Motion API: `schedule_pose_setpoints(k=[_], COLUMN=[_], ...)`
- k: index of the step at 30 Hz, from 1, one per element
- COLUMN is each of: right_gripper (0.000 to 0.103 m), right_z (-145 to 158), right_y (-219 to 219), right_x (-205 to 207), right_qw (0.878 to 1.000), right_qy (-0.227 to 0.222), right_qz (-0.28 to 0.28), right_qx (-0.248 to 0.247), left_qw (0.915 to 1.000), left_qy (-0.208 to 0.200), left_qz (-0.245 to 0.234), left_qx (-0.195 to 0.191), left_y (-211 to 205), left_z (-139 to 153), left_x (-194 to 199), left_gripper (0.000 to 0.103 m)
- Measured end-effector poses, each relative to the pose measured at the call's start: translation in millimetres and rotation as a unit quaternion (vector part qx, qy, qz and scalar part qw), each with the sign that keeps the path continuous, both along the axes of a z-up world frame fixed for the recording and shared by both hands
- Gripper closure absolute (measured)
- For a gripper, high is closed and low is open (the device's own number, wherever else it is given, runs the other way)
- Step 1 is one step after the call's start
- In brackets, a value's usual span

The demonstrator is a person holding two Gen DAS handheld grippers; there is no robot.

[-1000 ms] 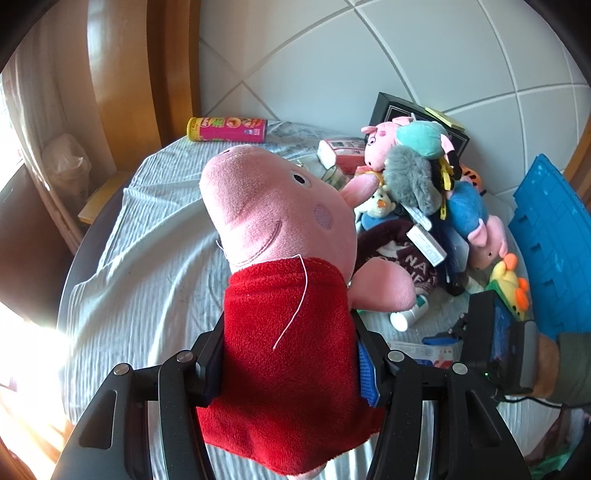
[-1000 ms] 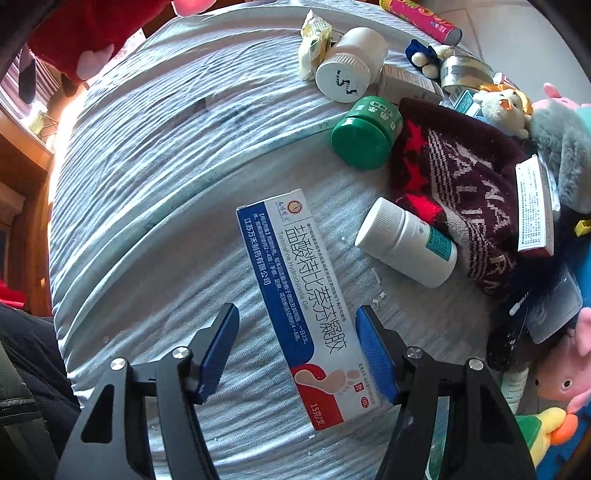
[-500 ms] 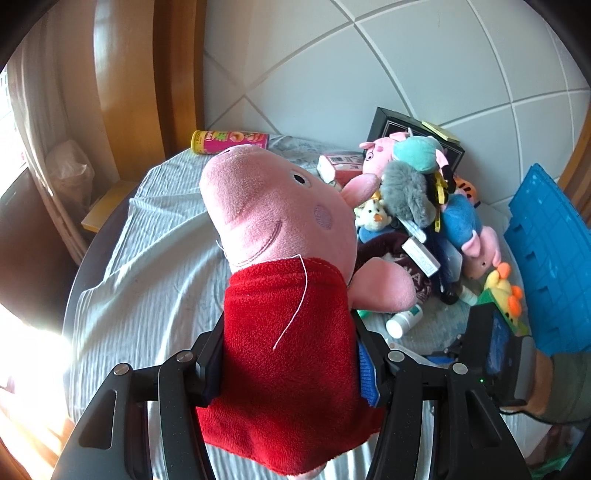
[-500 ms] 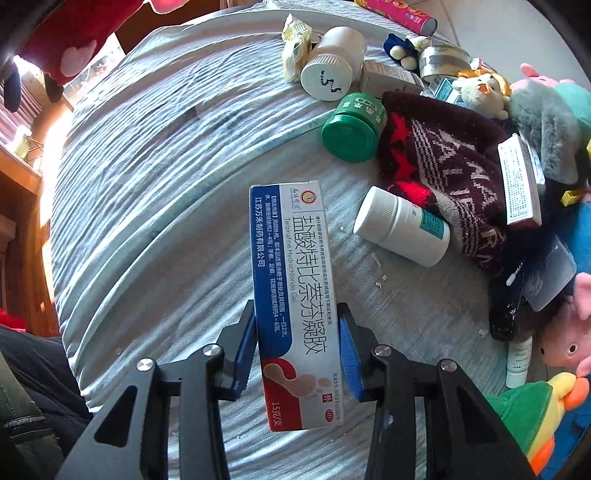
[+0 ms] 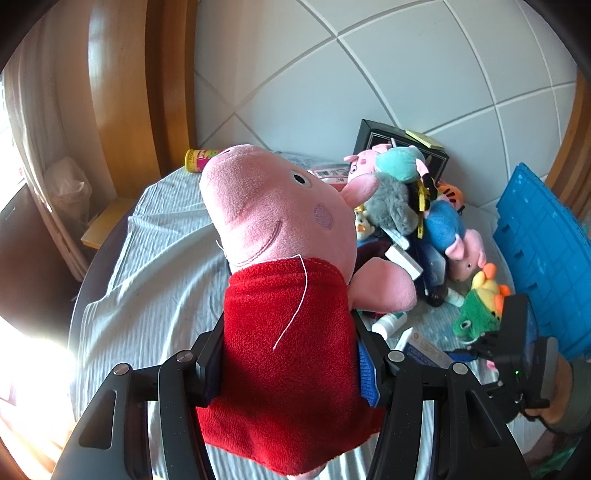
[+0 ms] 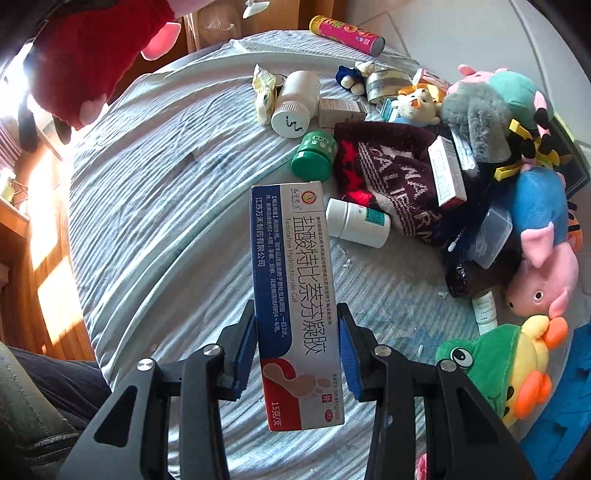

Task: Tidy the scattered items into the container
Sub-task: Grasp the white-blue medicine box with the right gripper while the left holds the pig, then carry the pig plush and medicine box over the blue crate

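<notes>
My left gripper (image 5: 291,354) is shut on a pink pig plush in a red dress (image 5: 284,258) and holds it high above the table. My right gripper (image 6: 297,347) is shut on a blue, white and red medicine box (image 6: 295,295), lifted off the cloth; the box also shows in the left wrist view (image 5: 421,347). The blue crate (image 5: 546,251) stands at the right edge. The pig's red dress shows at the top left of the right wrist view (image 6: 85,55).
A grey-blue cloth (image 6: 155,206) covers the round table. On it lie a pile of plush toys (image 6: 498,118), a maroon knit hat (image 6: 391,173), white bottles (image 6: 356,223), a green jar (image 6: 314,155) and a pink tube can (image 6: 345,35). A black box (image 5: 399,144) stands behind.
My right gripper closed on the medicine box and lifted it off the cloth. My left gripper rose higher with the pig plush.
</notes>
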State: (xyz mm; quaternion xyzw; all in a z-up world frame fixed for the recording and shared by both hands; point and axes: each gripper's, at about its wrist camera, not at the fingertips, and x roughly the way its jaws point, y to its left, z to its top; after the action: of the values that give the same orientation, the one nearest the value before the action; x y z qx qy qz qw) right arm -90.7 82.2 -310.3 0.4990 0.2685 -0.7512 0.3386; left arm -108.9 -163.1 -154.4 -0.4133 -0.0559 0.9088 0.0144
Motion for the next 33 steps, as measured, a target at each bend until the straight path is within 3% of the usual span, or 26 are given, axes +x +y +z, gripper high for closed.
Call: schedule_pose_setpoints(k=[23, 33], right_gripper=[0.064, 0.064], right_z=[159.8, 201.4], right_y=[55.5, 104.1], right_x=[28.0, 35.0], right_qw=[0.984, 0.976], right_qy=[0.102, 0.127], right_qz=[-0.096, -0.121], right_qx=[-0.111, -0.133], left_qw=[0.9974, 0.9961], left_qy=[0.069, 0.086], left_qz=[-0.005, -0.011], left_qx=[0.019, 0.014], left_y=[43.5, 86.5], left_z=[69.7, 93.9], left_x=[13.1, 16.0], left_gripper=[0.047, 0.047])
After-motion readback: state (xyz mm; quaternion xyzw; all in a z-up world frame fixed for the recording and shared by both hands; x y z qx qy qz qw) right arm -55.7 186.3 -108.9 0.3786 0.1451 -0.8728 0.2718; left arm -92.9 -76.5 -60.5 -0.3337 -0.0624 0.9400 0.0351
